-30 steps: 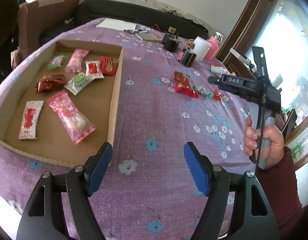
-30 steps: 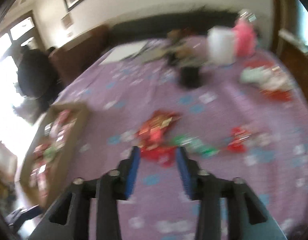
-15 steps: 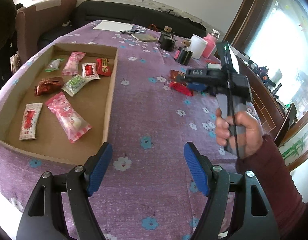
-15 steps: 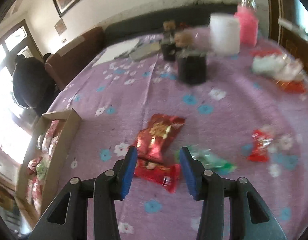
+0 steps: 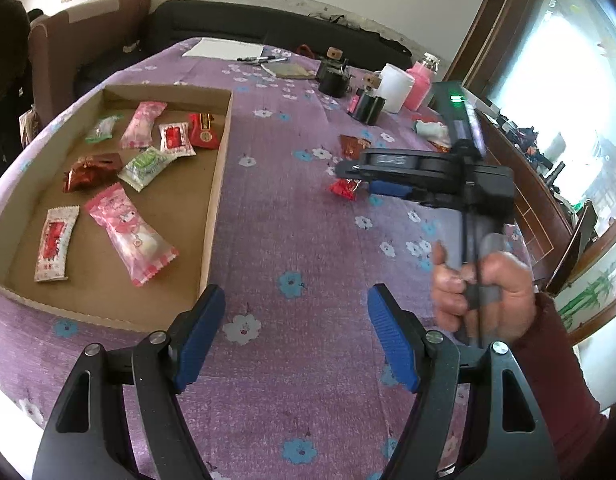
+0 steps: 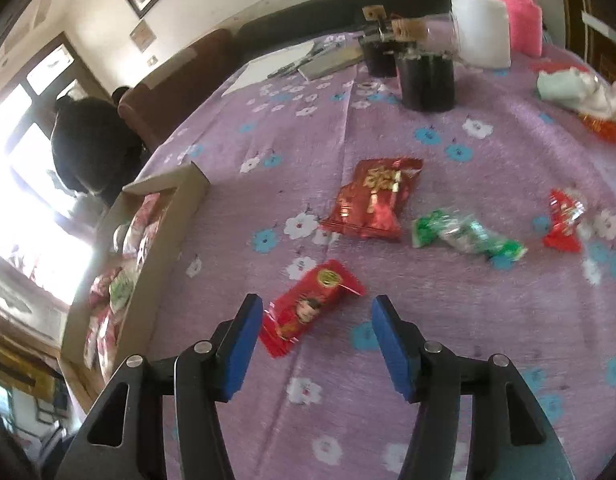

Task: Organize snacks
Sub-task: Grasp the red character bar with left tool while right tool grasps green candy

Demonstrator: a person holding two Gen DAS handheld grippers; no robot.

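Note:
A shallow cardboard box [image 5: 217, 184] on the purple flowered cloth holds several wrapped snacks, among them a pink packet [image 5: 127, 232]. My left gripper [image 5: 295, 336] is open and empty above the cloth, right of the box's near corner. My right gripper [image 6: 318, 340] is open just above a red snack bar [image 6: 312, 308], which lies between its fingers. Beyond it lie a larger red packet [image 6: 372, 204], a green wrapped candy [image 6: 464, 236] and a small red candy [image 6: 562, 220]. The right gripper also shows in the left wrist view [image 5: 356, 172], over a red snack [image 5: 344, 189].
At the far end of the table stand black holders [image 6: 426, 78], a white cup [image 6: 482, 32], a pink bottle [image 6: 522, 12], paper and pens [image 5: 223, 48]. A crumpled cloth [image 6: 580, 92] lies at the right. The box's corner [image 6: 187, 184] sits left of the loose snacks.
My right gripper has moved nearer to me and lower, opened wider, and now has the red snack bar between its fingers. My left gripper has stayed open, almost still.

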